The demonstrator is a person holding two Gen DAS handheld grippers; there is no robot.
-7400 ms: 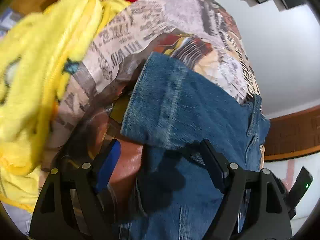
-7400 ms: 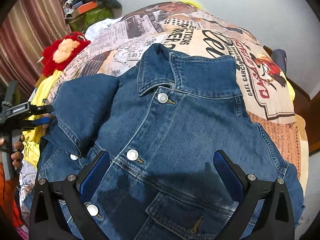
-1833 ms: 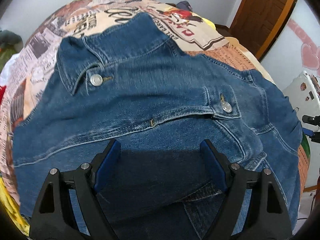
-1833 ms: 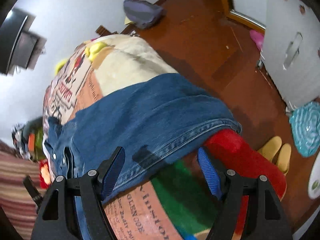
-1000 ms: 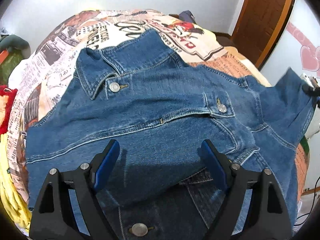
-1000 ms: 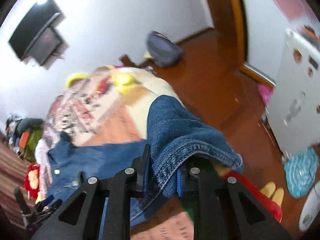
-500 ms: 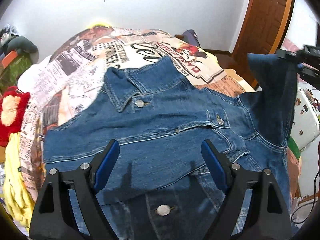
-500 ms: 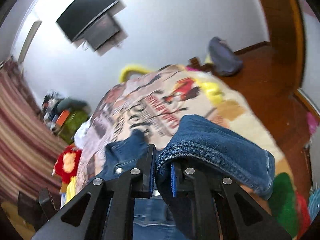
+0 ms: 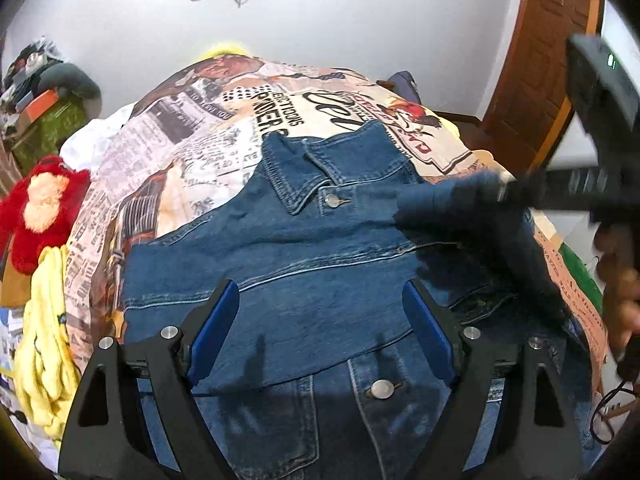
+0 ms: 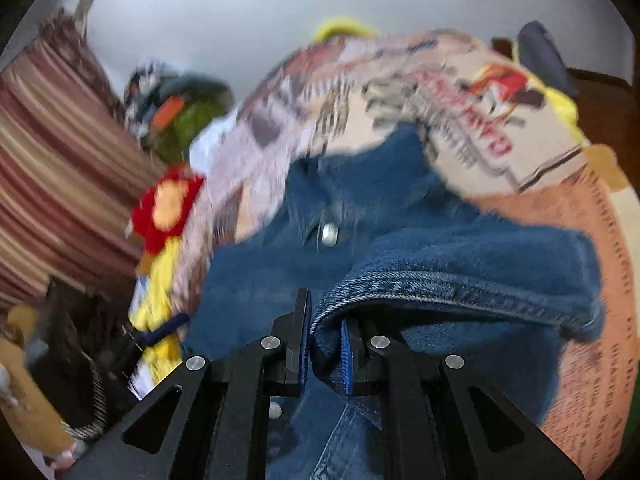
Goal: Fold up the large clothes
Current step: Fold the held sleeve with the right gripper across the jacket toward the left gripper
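1 denim jacket (image 9: 320, 264) lies collar-away lengthwise; right claw (image 10: 324, 344) pinches its sleeve, left claw (image 9: 320, 320) gapes empty.

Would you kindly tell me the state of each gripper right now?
Left gripper: open, holding nothing.
Right gripper: shut on the blue denim jacket sleeve.

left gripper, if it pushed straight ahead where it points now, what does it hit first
Most likely the denim jacket: the open left gripper frames its folded front panel, nothing between. Depth is unclear.
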